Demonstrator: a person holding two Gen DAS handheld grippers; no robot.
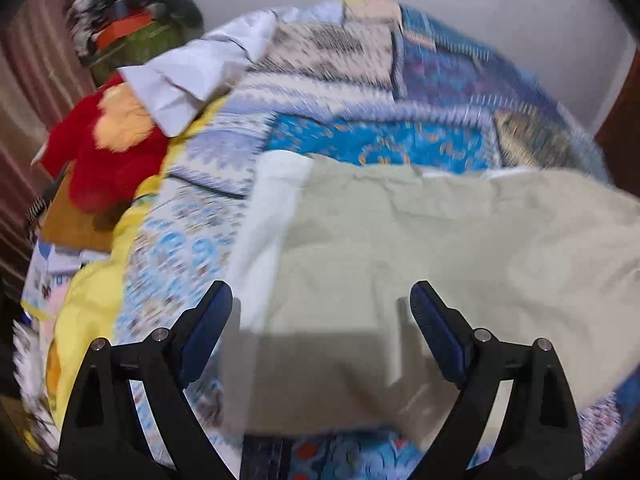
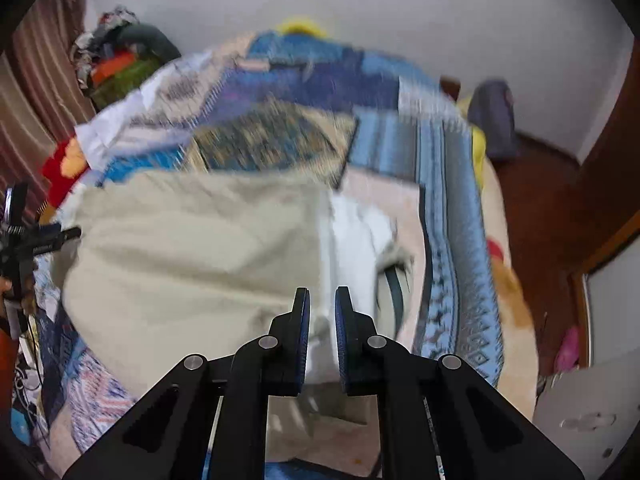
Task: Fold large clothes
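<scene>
Left gripper (image 1: 322, 300) spread wide over beige garment (image 1: 400, 248), lower centre, apparently freed for a new hold | right gripper (image 2: 322, 300) pinched on its white edge, keeping the fold | quilt (image 1: 360, 80) beneath.

— Any lettering to read on the bedspread (image 1: 360, 92) or the cloth (image 1: 400, 260)?
— None; blur smears both views, and the bedspread carries pattern only.
— On the gripper frames?
— No mark or number can be made out there either.
</scene>
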